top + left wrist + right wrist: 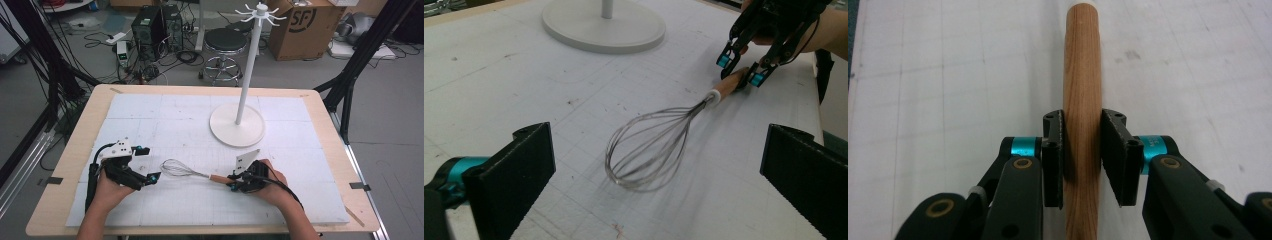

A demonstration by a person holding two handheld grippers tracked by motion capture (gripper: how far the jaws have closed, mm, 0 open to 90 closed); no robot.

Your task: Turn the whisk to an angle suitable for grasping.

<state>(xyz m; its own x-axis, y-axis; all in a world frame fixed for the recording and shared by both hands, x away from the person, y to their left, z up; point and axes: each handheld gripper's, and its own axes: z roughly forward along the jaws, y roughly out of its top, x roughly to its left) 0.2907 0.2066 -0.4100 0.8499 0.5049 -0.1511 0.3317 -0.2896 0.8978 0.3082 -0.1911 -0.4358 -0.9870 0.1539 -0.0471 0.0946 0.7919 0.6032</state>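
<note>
A wire whisk [177,169] with a wooden handle [218,177] lies on the white mat, its wire head toward the left. My right gripper [231,181] is shut on the handle [1081,60], with both pads pressed against the wood about midway along it. The left gripper view looks at that grip from across the mat, with the right gripper [740,70] on the handle [728,86]. My left gripper [150,163] rests on the mat left of the whisk head, open, nothing between its jaws. Its two black jaws frame the wire head [644,150] from a short distance.
A white stand with a round base [237,125] and a tall pole [248,75] topped with hooks stands behind the whisk, right of centre. The white mat [150,115] covers most of the wooden table. A stool, boxes and cables are on the floor beyond.
</note>
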